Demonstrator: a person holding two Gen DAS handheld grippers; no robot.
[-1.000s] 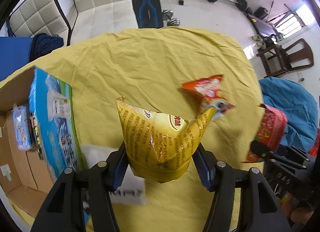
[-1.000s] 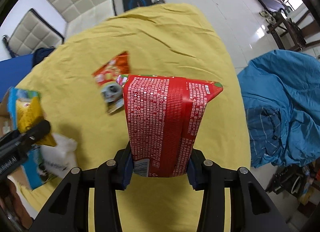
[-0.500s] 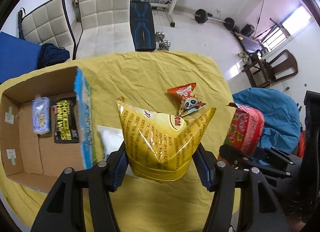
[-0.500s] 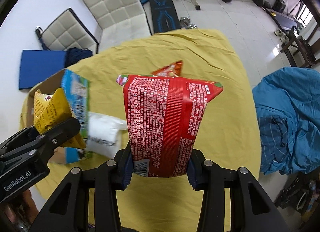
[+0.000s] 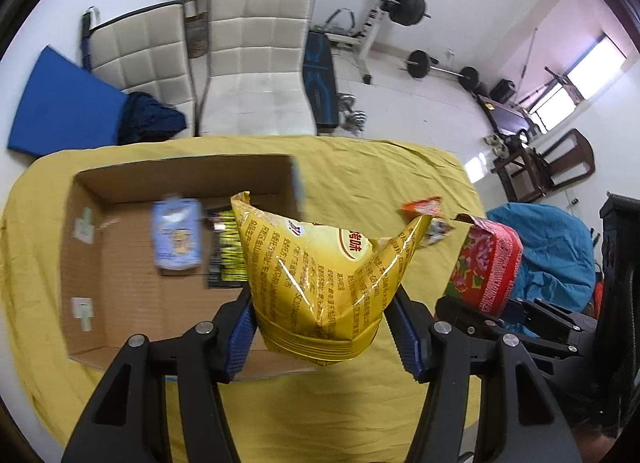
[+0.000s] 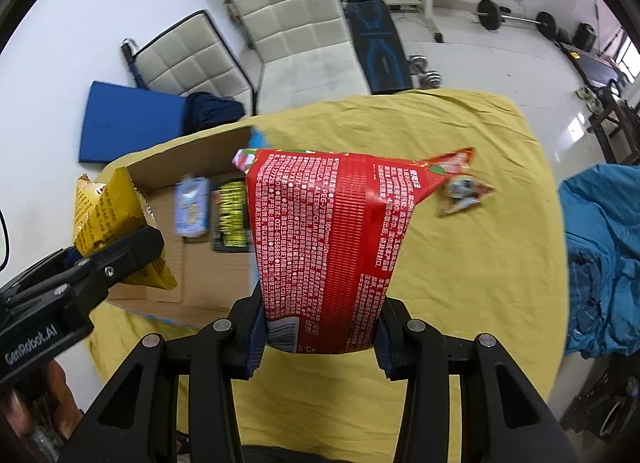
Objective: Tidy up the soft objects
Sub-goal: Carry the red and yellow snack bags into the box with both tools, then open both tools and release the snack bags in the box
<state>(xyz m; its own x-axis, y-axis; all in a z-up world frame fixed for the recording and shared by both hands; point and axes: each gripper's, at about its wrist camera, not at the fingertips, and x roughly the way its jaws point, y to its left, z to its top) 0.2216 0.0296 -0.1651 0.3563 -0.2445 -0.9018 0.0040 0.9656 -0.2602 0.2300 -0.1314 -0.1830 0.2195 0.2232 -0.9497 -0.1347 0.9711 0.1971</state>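
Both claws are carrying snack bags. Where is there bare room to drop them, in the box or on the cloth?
The cardboard box has bare floor at its left end and near side. Its far right is crowded by the pale blue packet and the black-and-yellow packet. The yellow cloth lies bare near the orange panda packet.

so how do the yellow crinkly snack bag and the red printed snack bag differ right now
The yellow crinkly snack bag is in the left gripper, its top folded into two peaks; the red printed snack bag is in the right gripper, taller and flatter. Both hang clamped above the yellow tablecloth.
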